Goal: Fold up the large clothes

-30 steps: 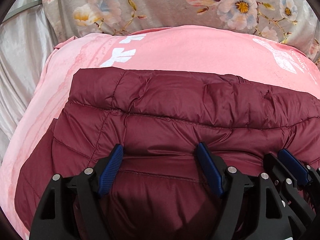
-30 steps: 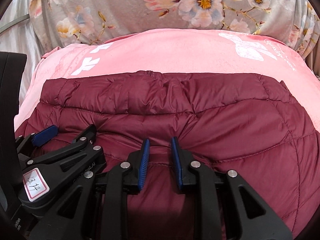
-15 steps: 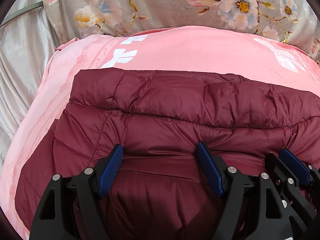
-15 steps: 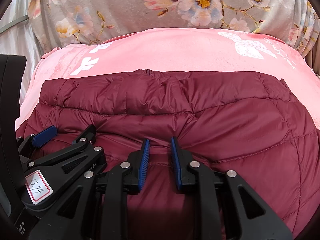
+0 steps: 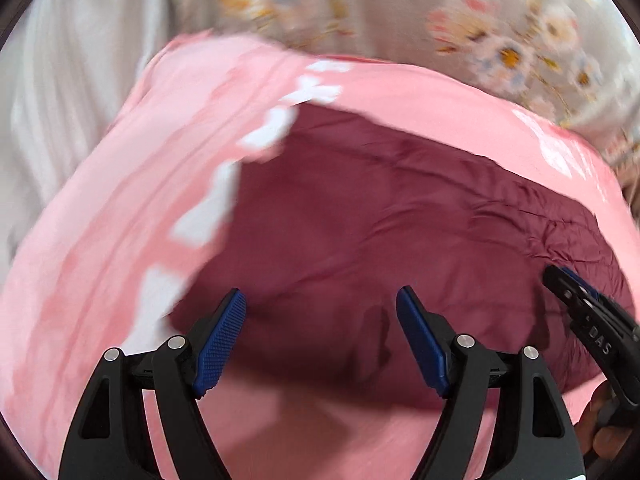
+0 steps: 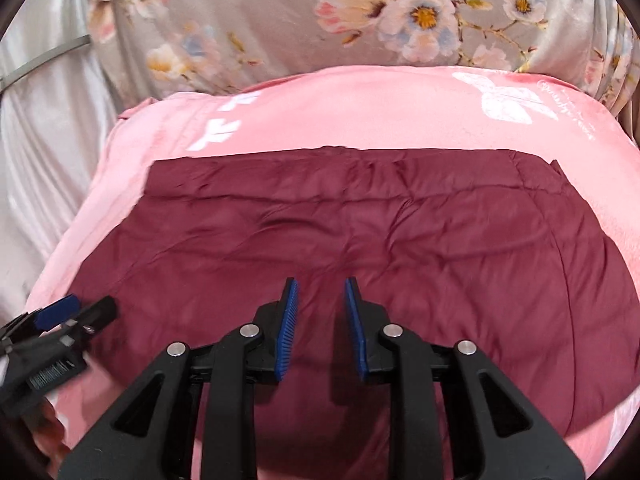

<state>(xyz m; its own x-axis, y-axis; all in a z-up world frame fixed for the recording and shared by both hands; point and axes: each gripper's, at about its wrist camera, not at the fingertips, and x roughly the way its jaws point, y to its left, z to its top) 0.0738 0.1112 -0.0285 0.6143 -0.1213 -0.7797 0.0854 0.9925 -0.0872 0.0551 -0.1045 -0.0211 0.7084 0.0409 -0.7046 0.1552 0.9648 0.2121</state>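
Observation:
A folded maroon puffer jacket [image 6: 360, 232] lies flat on a pink blanket [image 6: 360, 108]; it also shows in the blurred left wrist view [image 5: 380, 240]. My left gripper [image 5: 320, 340] is open and empty, raised above the jacket's near left corner. It also shows at the left edge of the right wrist view [image 6: 68, 316]. My right gripper [image 6: 320, 320] hovers over the jacket's near middle with a narrow gap between its blue pads [image 6: 289, 324] and nothing in it. It shows at the right edge of the left wrist view [image 5: 580, 304].
The pink blanket [image 5: 100, 240] with white prints covers the bed. A grey floral sheet [image 6: 320, 12] hangs behind it. Pale satin fabric [image 6: 44, 140] lies at the left. A hand [image 5: 604, 420] shows at the lower right of the left wrist view.
Both grippers have lifted off the jacket and pulled back. The left one swung to the left, away from the right one. The jacket now lies flatter.

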